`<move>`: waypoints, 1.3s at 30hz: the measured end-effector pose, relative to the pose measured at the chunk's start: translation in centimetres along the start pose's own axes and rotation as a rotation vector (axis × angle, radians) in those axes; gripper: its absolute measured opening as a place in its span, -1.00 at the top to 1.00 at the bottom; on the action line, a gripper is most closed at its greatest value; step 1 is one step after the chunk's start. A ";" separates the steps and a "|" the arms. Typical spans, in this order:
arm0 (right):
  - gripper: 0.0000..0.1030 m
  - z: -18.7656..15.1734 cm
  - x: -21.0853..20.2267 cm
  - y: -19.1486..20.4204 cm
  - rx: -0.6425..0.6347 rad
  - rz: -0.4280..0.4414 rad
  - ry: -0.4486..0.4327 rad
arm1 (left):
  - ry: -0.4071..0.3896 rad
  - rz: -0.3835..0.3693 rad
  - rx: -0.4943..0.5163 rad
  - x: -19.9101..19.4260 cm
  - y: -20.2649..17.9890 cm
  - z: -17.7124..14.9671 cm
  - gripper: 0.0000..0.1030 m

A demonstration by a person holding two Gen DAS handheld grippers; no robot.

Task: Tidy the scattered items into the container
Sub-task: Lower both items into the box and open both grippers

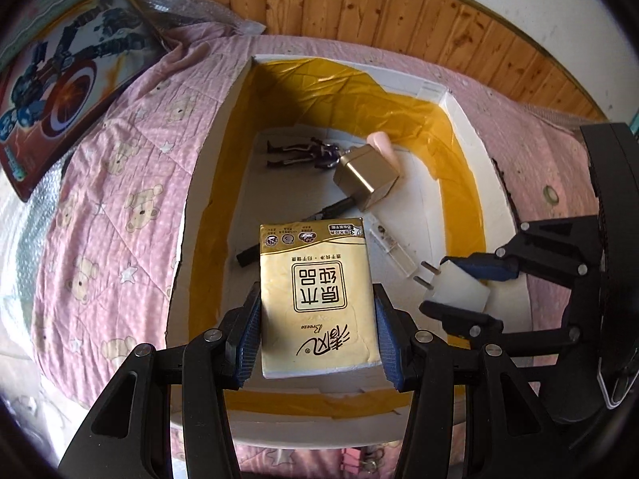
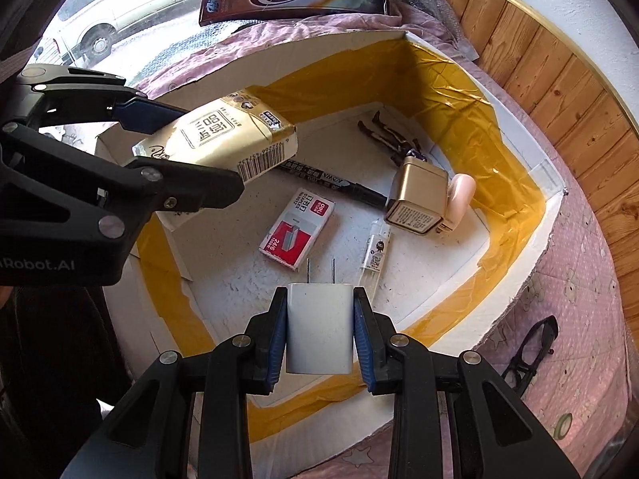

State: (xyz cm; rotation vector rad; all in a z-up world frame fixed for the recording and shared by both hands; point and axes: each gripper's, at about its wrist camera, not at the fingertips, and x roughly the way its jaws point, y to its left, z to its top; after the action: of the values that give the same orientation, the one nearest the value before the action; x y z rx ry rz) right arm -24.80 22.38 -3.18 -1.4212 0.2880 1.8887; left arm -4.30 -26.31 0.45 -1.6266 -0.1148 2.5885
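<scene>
My left gripper (image 1: 317, 327) is shut on a yellow tissue pack (image 1: 315, 291) and holds it over the white box (image 1: 465, 127) lined with yellow tape. The tissue pack (image 2: 223, 139) and left gripper (image 2: 191, 147) also show in the right wrist view. My right gripper (image 2: 319, 331) is shut on a white plug adapter (image 2: 319, 327), held above the box floor (image 2: 419, 279); the adapter (image 1: 459, 287) and right gripper (image 1: 463, 291) show in the left wrist view. Inside the box lie a gold cube (image 2: 419, 195), a black marker (image 2: 327, 181), a red staples box (image 2: 297, 227), a toy figure (image 2: 393, 135) and a clear tube (image 2: 373, 255).
The box sits on a pink bear-print quilt (image 1: 120, 183). A superhero toy package (image 1: 60, 80) lies at the quilt's far side. Black glasses (image 2: 531, 351) and a small tape roll (image 2: 563, 423) lie on the quilt beside the box. A wood-panelled wall (image 1: 399, 12) stands behind.
</scene>
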 end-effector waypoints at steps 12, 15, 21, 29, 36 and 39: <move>0.38 0.5 0.3 0.2 -0.011 0.020 0.049 | 0.129 0.035 0.122 1.9 0.7 -0.4 -0.02; 0.38 0.7 0.4 0.4 -0.023 0.022 0.066 | 0.149 0.040 0.140 2.3 0.9 -0.4 -0.02; 0.38 1.2 0.7 0.3 -0.037 -0.004 0.076 | 0.167 0.041 0.180 2.6 0.6 -0.2 -0.03; 0.38 2.0 2.0 -0.1 -0.051 0.021 0.137 | 0.200 0.026 0.275 2.6 -0.7 -0.1 -0.03; 0.38 2.1 3.0 -0.9 -0.027 0.035 0.162 | 0.224 0.036 0.249 3.8 0.0 0.7 -0.03; 0.38 2.3 3.4 -0.6 -0.018 0.047 0.159 | 0.218 0.047 0.231 3.9 -0.2 1.0 -0.03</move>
State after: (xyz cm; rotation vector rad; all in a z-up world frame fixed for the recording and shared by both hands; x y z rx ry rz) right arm -26.45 25.58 -5.27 -1.5927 0.3849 1.8225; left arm -6.92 -25.71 -2.60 -1.8245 0.2295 2.3312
